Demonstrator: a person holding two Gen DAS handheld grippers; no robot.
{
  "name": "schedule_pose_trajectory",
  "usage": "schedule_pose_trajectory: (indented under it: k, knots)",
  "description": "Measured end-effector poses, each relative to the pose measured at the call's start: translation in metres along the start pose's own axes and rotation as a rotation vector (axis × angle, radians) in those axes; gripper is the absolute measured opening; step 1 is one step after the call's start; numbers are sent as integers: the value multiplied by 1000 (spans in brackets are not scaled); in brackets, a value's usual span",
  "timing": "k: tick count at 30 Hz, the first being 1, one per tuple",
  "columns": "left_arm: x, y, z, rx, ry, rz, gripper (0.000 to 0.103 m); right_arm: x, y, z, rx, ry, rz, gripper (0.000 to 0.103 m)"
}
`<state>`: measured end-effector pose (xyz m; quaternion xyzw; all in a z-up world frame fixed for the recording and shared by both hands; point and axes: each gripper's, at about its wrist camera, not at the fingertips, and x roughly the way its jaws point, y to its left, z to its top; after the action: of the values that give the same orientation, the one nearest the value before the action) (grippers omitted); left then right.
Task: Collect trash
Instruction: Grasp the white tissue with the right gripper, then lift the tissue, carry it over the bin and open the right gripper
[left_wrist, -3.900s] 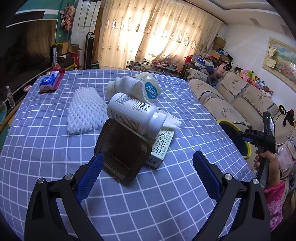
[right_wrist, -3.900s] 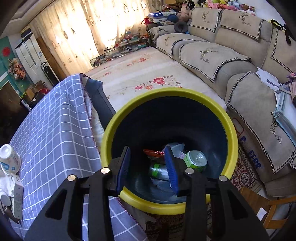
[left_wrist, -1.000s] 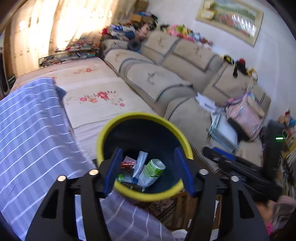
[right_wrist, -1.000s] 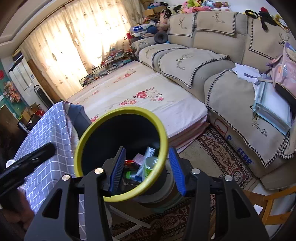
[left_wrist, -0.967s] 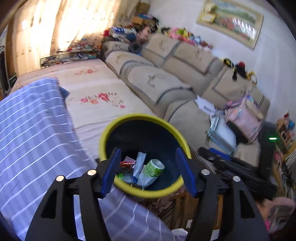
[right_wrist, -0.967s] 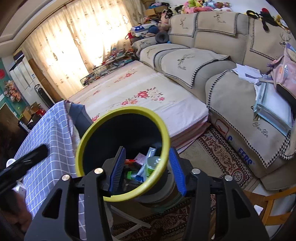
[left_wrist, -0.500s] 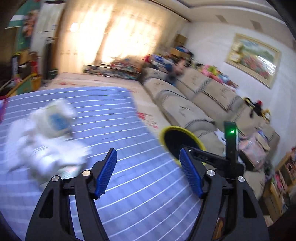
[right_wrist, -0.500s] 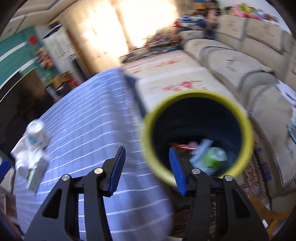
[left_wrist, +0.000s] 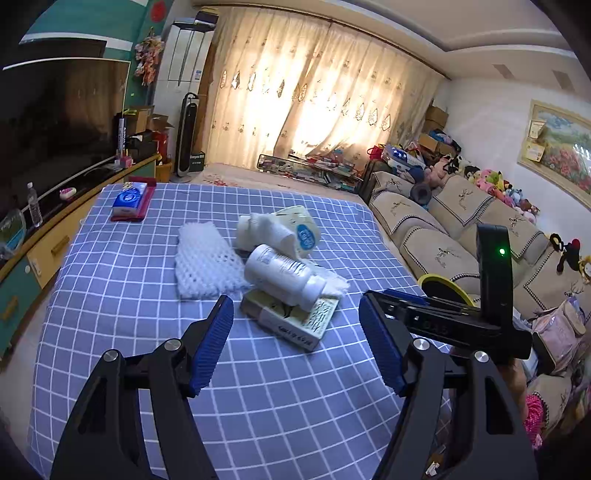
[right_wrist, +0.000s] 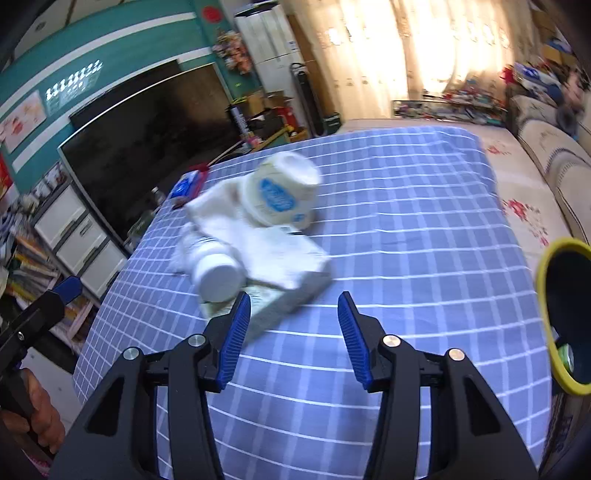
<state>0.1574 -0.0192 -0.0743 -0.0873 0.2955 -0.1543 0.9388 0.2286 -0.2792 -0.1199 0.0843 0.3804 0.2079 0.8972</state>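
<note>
The left gripper (left_wrist: 297, 349), low in the frame, gapes wide and empty before the white bottle (left_wrist: 284, 277) lying on the flat box (left_wrist: 291, 319). The right gripper (right_wrist: 291, 338) holds nothing, jaws partly apart; the yellow-rimmed bin (right_wrist: 554, 314) sits at right edge.

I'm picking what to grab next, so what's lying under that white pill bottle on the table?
The white pill bottle lies on its side across a flat carton with green print. A crumpled white tissue lies at its cap end. Whatever lies beneath the carton is covered.
</note>
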Motion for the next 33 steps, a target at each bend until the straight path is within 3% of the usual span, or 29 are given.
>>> schedule_pose_trajectory:
  k: [6,14,20,22,33]
  knots:
    - [-3,3,-8,-13,13,-8,70,13,23,23,-22,-22,-21,47]
    - [2,1,-13,-22,24,-6,70,36,65,55,-103,-15,33,46]
    - [8,2,-14,-20,38,-8,70,61,71,67,-117,31,20,23]
    - [10,1,-14,-19,41,-8,70,64,68,69,-110,46,27,7]
    - [18,1,-17,-21,56,-12,70,38,62,94,-95,1,85,4]
